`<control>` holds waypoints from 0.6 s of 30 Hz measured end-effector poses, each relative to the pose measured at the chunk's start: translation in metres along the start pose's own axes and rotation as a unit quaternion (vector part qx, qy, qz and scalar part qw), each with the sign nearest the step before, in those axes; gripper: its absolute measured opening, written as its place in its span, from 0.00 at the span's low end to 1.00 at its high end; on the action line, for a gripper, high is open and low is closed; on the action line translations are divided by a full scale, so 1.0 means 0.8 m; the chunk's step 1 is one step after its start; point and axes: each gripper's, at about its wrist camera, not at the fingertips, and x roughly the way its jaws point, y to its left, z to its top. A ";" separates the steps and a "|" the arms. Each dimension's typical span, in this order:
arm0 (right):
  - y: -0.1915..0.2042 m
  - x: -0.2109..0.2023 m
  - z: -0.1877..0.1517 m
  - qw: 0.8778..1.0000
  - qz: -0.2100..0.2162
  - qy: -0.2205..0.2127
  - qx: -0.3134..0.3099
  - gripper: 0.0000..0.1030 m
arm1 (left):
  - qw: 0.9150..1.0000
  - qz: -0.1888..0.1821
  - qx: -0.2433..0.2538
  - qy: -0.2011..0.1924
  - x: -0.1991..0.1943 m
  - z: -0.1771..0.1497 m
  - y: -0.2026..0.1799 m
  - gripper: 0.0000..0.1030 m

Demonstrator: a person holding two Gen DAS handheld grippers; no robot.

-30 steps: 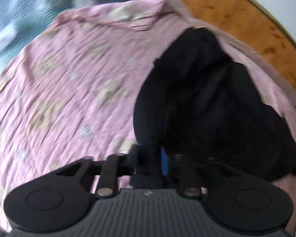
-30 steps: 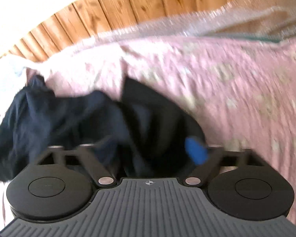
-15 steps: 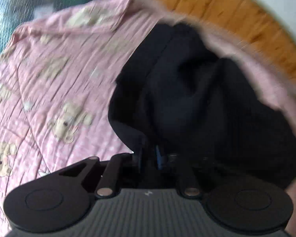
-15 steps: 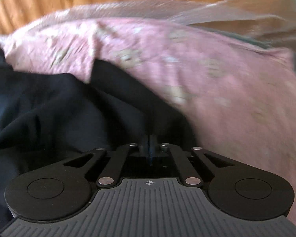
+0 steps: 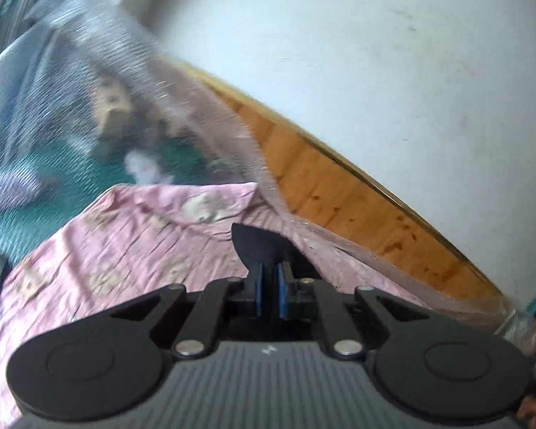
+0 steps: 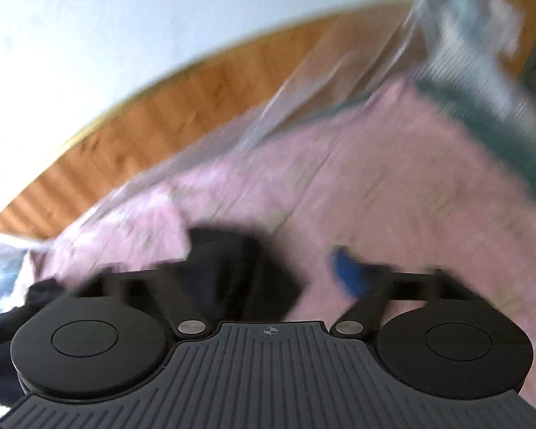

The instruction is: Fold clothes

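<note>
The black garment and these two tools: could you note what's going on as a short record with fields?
Garment: black garment, crumpled on the pink bedsheet
Left tool: shut on a corner of the black garment
Right tool: open, jaws just opened; cloth between them, ungripped
Backdrop: wooden panelling, white wall
Sharpness: right view blurred

My left gripper (image 5: 269, 287) has garment (image 5: 257, 246) cloth between its fingers, above the bedsheet (image 5: 125, 257). My right gripper (image 6: 268, 279) hangs over the sheet, garment at its left. Netting (image 5: 107, 82) behind the sheet; wood panel (image 5: 339, 193) beyond, wall (image 5: 375, 53) above.
</note>
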 end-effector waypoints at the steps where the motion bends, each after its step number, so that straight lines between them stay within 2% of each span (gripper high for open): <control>1: 0.005 0.026 -0.016 1.000 0.005 0.015 0.007 0.90 | 1.000 0.002 -0.008 -0.007 -0.007 -0.002 0.001 0.08; 5: 0.009 0.125 -0.071 0.995 0.011 0.073 0.059 0.89 | 1.000 0.009 0.001 -0.028 -0.049 0.002 -0.007 0.08; 8: 0.017 0.166 -0.081 0.996 0.021 0.060 0.067 0.87 | 0.998 0.006 0.017 -0.052 -0.065 0.027 -0.014 0.08; 9: 0.023 0.178 -0.080 0.997 0.019 0.060 0.050 0.82 | 0.998 0.003 0.023 -0.062 -0.072 0.033 -0.019 0.08; 11: 0.034 0.207 -0.074 0.995 0.014 0.095 0.005 0.24 | 0.996 -0.012 0.035 -0.080 -0.081 0.045 -0.033 0.08; 12: 0.029 0.210 -0.070 0.994 0.017 0.104 0.008 0.00 | 0.995 -0.020 0.041 -0.093 -0.088 0.053 -0.043 0.07; 14: 0.017 0.182 -0.058 0.996 0.028 0.075 0.036 0.00 | 0.991 -0.037 0.053 -0.119 -0.104 0.070 -0.063 0.00; 17: -0.002 0.103 -0.027 0.996 0.052 0.006 0.067 0.00 | 0.977 -0.078 0.047 -0.194 -0.143 0.113 -0.086 0.00; 18: -0.008 0.070 -0.011 0.996 0.057 -0.020 0.068 0.00 | 0.974 -0.087 0.052 -0.205 -0.146 0.133 -0.094 0.00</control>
